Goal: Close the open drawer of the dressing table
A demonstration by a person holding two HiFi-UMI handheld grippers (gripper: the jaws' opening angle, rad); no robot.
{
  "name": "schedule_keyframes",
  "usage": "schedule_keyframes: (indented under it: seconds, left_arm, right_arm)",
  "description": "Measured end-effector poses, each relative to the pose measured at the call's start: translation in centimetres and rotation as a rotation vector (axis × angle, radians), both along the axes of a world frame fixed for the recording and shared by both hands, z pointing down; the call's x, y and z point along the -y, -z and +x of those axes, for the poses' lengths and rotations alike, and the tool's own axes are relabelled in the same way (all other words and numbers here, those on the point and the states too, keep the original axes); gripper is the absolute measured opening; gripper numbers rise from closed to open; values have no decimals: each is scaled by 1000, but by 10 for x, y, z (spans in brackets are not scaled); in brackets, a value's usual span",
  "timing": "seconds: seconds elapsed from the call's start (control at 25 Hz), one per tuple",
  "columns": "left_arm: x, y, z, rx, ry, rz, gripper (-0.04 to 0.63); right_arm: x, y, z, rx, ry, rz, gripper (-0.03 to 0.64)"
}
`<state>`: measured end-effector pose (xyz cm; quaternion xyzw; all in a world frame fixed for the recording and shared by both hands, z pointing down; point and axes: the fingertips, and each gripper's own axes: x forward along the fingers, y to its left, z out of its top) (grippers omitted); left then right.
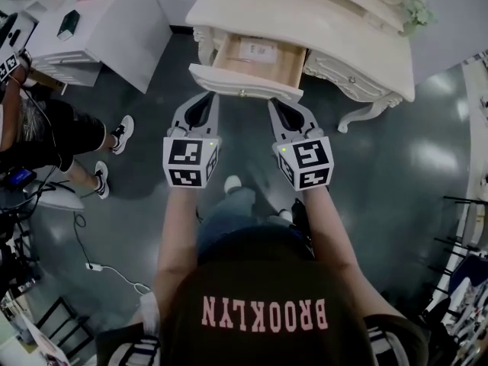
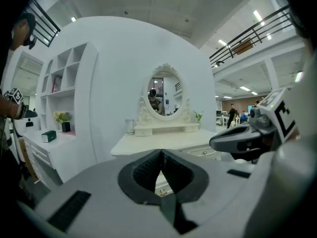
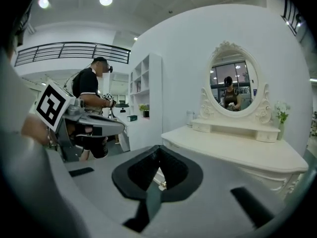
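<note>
The cream dressing table (image 1: 358,33) stands at the top of the head view. Its middle drawer (image 1: 258,61) is pulled out, with a paper lying inside. A small gold knob (image 1: 242,93) sits on the drawer front (image 1: 221,81). My left gripper (image 1: 206,97) and right gripper (image 1: 280,104) are side by side just short of that front, both pointing at it. Both are shut with nothing between their jaws. In the left gripper view my left gripper (image 2: 161,153) shows the knob (image 2: 162,192) through the gap below its tips. The right gripper (image 3: 159,148) view shows the same knob (image 3: 162,184).
A white shelf unit (image 1: 91,29) stands left of the table, and a person (image 1: 46,136) stands beside it. A cable (image 1: 99,265) lies on the dark floor at lower left. Black racks (image 1: 465,227) line the right edge. An oval mirror (image 2: 164,94) tops the table.
</note>
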<state>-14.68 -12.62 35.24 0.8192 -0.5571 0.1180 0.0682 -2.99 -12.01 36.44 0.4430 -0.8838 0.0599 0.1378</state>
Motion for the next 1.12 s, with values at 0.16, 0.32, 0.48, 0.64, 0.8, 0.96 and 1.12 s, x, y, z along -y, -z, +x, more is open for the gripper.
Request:
schedule_keyframes:
  seconds: [0.16,0.32,0.48,0.64,0.8,0.96,1.12]
  left_arm:
    - [22,-18,-14,-2,-47,-37,3]
    - [37,-34,-26,-11,-86,-69,3]
    - [43,-53,-33,-24,-93,-113,3]
    - [43,-71,-33,-41,-91,-143,3]
    - [49,-92,-36,-52,-69,-183,3]
    - [55,-107,-37,-60,-50,-206,3]
    - [62,-121,-36,-56,-42,-224,3]
  right_arm:
    - [18,-19,-20,0,-29,-34,-8]
    - [33,-32,-34,9,-73,-66,-8]
    - [39,-50,-37,13,-111,-115,-8]
    - [43,-71,-36,28,-134,-151,-8]
    - [52,-105,-41,5,-142,-205,79]
    - [60,-141,-45,-23,-168,-270,135]
    - [68,-176,-50,-44,-201,-328,135]
